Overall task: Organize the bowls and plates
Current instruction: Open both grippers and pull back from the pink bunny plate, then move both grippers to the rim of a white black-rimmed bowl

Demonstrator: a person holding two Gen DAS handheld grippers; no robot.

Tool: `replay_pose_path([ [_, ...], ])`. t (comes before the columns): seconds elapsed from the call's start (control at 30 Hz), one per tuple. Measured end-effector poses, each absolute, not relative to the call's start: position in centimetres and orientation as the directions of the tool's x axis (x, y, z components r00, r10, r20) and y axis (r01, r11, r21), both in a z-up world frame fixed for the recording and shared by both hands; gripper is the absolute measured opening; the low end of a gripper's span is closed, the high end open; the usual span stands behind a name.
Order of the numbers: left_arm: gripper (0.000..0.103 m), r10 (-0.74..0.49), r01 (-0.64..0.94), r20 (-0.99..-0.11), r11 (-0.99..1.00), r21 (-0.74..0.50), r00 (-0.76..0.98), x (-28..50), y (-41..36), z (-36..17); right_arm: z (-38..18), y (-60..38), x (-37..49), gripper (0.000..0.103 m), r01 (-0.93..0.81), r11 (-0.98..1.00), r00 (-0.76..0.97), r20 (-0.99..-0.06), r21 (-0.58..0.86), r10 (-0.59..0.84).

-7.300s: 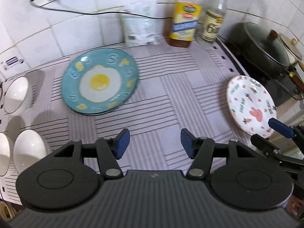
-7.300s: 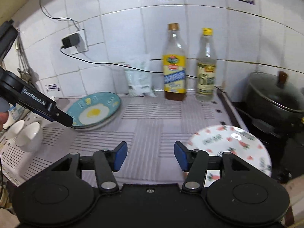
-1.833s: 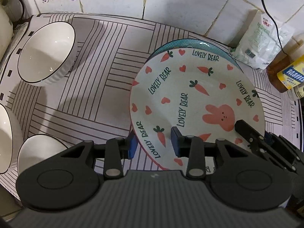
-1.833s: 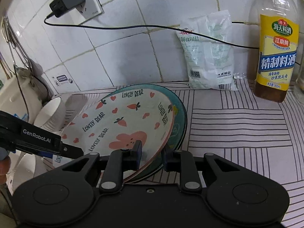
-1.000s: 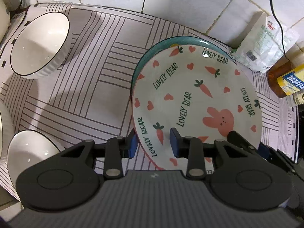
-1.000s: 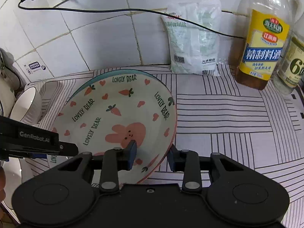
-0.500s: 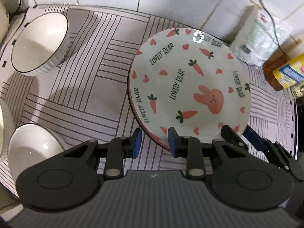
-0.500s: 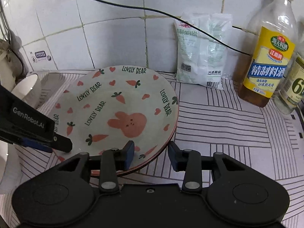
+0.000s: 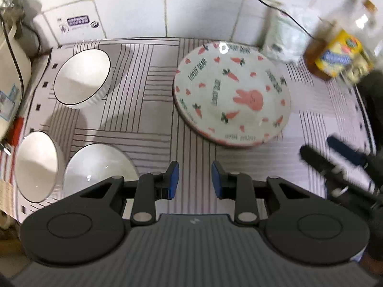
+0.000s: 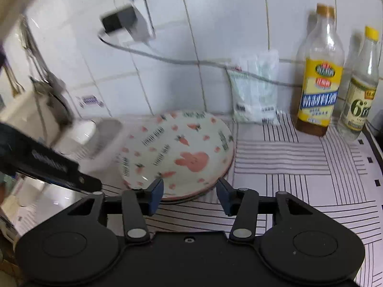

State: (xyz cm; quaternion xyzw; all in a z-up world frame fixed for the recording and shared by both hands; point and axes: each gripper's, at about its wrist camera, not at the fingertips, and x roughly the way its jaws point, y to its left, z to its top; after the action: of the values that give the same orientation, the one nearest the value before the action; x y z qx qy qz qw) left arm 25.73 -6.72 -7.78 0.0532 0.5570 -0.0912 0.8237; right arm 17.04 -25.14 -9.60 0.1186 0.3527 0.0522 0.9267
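1. Bunny plate [image 9: 232,95]: white, printed with carrots, hearts and a pink rabbit. It lies flat on the striped mat of the tabletop [image 9: 141,105], resting on another plate of which only a thin rim shows at the near edge in the right wrist view. The plate's lettering is too blurred to read.
2. Left hand-held gripper [image 9: 194,179]: released. Its blue pads stand a narrow gap apart with nothing between them, hovering clear of the plate's near rim.
3. Right hand-held gripper [image 10: 190,195]: released. Its jaws have just been opening, and its pads flank the plate's near edge without pressing on it.
4. Three white bowls: one toward the wall [image 9: 81,79], two nearer the camera, side by side [image 9: 36,165] [image 9: 98,167], all well to the left of the plate.
5. Yellow-label bottle [image 10: 318,81] and clear bottle [image 10: 361,93], the latter's label showing a large "6"; other print is unreadable. Both stand upright by the tiled wall.
6. White packet [image 10: 256,91], leaning against the wall behind the plate.
7. Black charger [image 10: 119,21], plugged in above.
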Motion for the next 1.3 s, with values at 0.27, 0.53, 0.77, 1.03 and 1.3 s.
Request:
replay_pose_path([
  [0.27, 0.029, -0.098, 0.268, -0.924, 0.963, 0.005, 0.371, 21.1, -5.7, -6.9, -8.0, -23.3, 12.9, 0.065, -0.147, 0.965, 0.763, -0.596, 0.219, 0.251],
  [0.53, 0.034, -0.079, 0.212, -0.913, 0.977, 0.008, 0.399, 18.3, -3.5, -5.7, -7.6, -21.9, 10.6, 0.069, -0.202, 0.95, 0.739, -0.6, 0.238, 0.307],
  [0.77, 0.046, -0.048, 0.164, -0.913, 0.986, 0.021, 0.405, 17.2, -0.6, -5.9, -8.0, -20.8, 9.1, 0.07, -0.207, 0.925, 0.713, -0.597, 0.319, 0.366],
  [1.03, 0.056, -0.016, 0.12, -0.902, 0.992, 0.039, 0.431, 16.1, 2.0, -6.7, -9.1, -18.6, 8.5, 0.07, -0.202, 0.937, 0.748, -0.573, 0.284, 0.335],
  [1.3, 0.071, 0.035, 0.104, -0.872, 0.99, 0.098, 0.488, 15.9, 3.7, -8.0, -10.3, -16.0, 8.2, 0.071, -0.27, 0.927, 0.754, -0.542, 0.261, 0.372],
])
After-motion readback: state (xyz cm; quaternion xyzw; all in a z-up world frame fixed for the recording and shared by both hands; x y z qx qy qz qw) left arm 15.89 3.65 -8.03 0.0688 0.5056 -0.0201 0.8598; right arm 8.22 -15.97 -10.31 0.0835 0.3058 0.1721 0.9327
